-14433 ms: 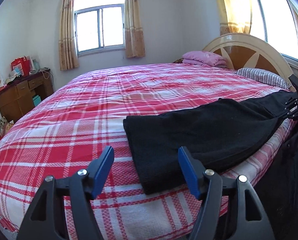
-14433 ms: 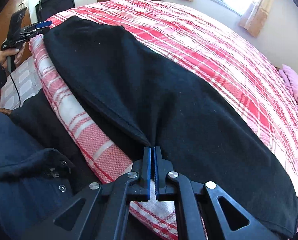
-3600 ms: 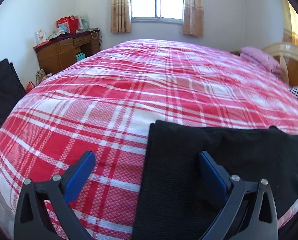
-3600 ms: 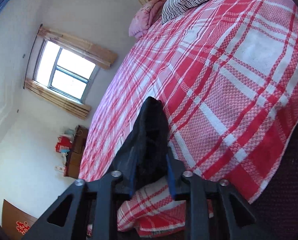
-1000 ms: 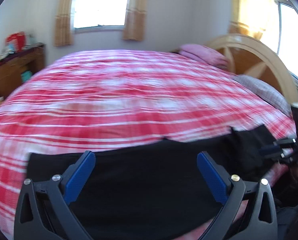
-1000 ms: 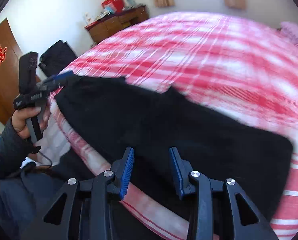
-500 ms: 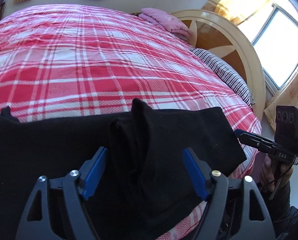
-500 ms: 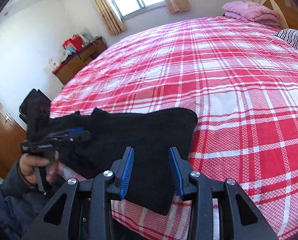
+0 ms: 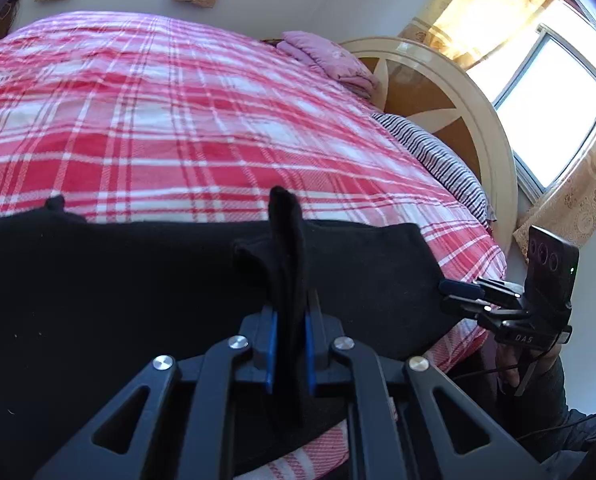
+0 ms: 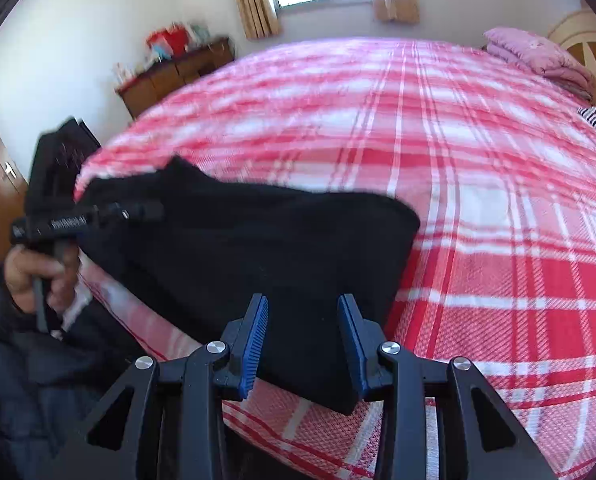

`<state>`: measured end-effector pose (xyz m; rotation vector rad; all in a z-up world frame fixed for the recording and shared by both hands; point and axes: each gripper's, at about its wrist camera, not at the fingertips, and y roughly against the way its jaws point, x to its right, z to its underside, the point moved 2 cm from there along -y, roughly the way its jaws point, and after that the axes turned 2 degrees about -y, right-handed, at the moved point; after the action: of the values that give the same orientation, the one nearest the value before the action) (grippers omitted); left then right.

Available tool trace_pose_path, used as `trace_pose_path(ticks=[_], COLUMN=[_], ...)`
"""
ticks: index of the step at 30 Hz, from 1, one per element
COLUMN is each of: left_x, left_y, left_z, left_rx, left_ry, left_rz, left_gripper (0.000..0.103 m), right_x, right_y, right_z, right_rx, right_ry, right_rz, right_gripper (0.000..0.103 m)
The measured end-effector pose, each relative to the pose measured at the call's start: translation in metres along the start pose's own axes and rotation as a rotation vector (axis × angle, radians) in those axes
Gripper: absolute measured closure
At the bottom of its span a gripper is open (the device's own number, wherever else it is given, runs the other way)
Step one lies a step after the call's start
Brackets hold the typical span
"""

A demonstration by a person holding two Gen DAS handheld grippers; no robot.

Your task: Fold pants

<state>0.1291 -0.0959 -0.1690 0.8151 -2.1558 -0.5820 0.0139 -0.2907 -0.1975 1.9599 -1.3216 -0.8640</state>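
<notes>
Bedding in red and white plaid (image 9: 178, 120) covers the bed, and black pants (image 9: 118, 300) lie along its near edge. Left gripper (image 9: 289, 344) has just closed its blue fingers (image 9: 271, 344) on a raised fold of the pants. Right gripper (image 10: 303, 344) hovers over the pants' end, fingers (image 10: 254, 344) partly apart, gripping nothing.
</notes>
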Motion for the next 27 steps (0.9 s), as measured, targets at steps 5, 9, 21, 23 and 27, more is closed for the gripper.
trace_pose_path(ticks=[5, 9, 21, 23, 27], left_x=[-0.007, 0.008, 0.009, 0.010, 0.011], left_y=[-0.016, -0.015, -0.014, -0.014, -0.013], left_z=[0.007, 0.011, 0.015, 0.016, 0.016], left_rx=[-0.028, -0.001, 0.008, 0.008, 0.006], left_ry=[0.005, -0.130, -0.190, -0.193, -0.199], left_rz=[-0.024, -0.145, -0.188, -0.192, -0.198], left_gripper=[0.091, 0.083, 0.080, 0.080, 0.079], right_x=[0.002, -0.004, -0.042, -0.041, -0.015], right_y=[0.003, 0.009, 0.005, -0.003, -0.026], right_z=[0.003, 0.005, -0.018, -0.031, -0.050], right_rx=[-0.013, -0.011, 0.004, 0.009, 0.015], right_ry=[0.002, 0.051, 0.191, 0.179, 0.081], right_rz=[-0.025, -0.038, 0.097, 0.108, 0.178], right_gripper=[0.064, 0.055, 0.055, 0.055, 0.054])
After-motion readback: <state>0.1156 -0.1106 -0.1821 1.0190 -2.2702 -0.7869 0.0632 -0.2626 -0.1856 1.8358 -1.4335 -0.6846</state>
